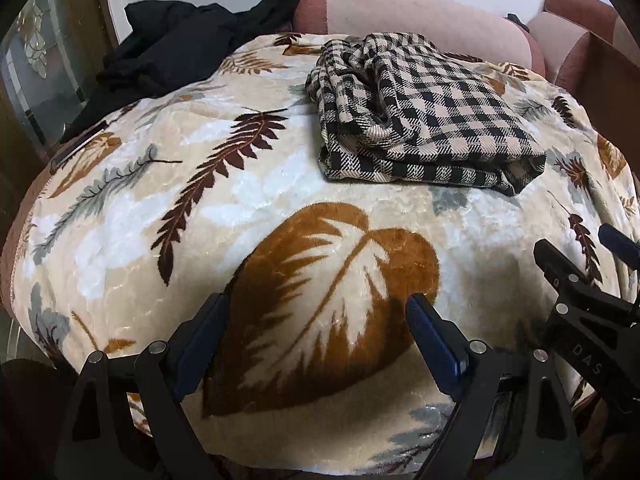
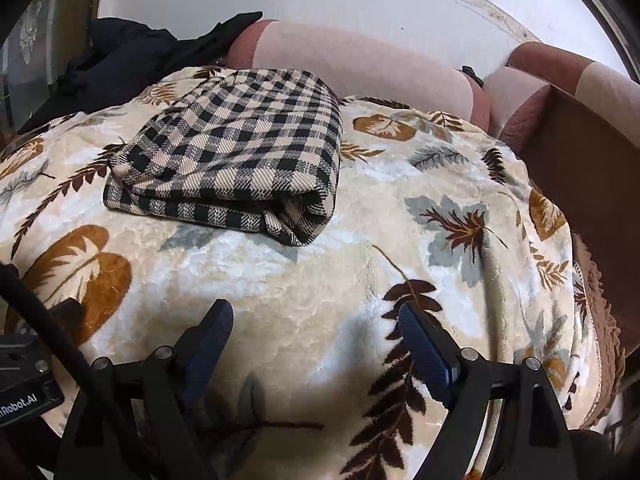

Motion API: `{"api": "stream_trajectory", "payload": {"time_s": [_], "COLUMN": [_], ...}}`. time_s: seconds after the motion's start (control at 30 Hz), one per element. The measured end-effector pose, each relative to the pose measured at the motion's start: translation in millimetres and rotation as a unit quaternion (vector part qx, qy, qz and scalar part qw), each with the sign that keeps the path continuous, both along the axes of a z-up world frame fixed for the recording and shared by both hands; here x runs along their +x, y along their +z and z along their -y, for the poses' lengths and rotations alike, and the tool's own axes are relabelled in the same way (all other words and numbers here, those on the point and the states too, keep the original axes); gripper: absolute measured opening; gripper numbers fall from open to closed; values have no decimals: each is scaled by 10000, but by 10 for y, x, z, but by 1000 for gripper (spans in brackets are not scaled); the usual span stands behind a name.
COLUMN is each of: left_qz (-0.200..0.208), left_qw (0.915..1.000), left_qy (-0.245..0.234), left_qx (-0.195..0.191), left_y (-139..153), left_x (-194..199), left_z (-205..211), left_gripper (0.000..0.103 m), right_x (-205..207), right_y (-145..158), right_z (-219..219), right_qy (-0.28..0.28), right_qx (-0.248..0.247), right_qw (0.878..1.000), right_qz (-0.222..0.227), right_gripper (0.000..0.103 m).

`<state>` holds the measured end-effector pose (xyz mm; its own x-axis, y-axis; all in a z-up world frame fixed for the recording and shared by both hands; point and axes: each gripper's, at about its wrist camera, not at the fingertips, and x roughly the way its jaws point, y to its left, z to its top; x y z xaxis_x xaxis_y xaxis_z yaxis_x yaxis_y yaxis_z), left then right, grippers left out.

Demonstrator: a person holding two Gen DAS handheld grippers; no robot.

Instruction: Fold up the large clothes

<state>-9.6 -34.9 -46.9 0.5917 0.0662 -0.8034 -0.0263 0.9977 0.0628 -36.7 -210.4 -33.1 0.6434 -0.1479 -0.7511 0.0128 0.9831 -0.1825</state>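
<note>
The checked garment [image 1: 424, 112] lies folded into a thick rectangular bundle on the leaf-print blanket [image 1: 248, 216], toward the blanket's far edge and nearer its right side than its left, just before the pink sofa back [image 1: 420, 16]. Its long axis seems to run from far-left to near-right, with the rolled fold facing the near edge and looser, rumpled layers at its left end. By the look of it this piece is done, so the next move likely calls for reaching the black garment [image 1: 176, 44] heaped at the far-left corner. The left gripper [image 1: 316, 316] and right gripper [image 2: 316, 320] both hover near the blanket's front edge, jaws spread wide, holding nothing.
</note>
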Motion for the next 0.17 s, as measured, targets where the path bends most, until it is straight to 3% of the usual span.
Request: {"api": "stream_trajectory", "payload": {"time_s": [0.17], "left_qz": [114], "left_qw": [9999], "left_qy": [-36], "left_qx": [93], "left_y": [33], "left_x": [-106], "left_z": [13], "left_gripper": [89], "right_x": [-59], "right_y": [37], "right_z": [-43], "right_qy": [75], "right_qx": [-23], "right_qw": [10000], "right_qz": [58], "right_gripper": [89]}}
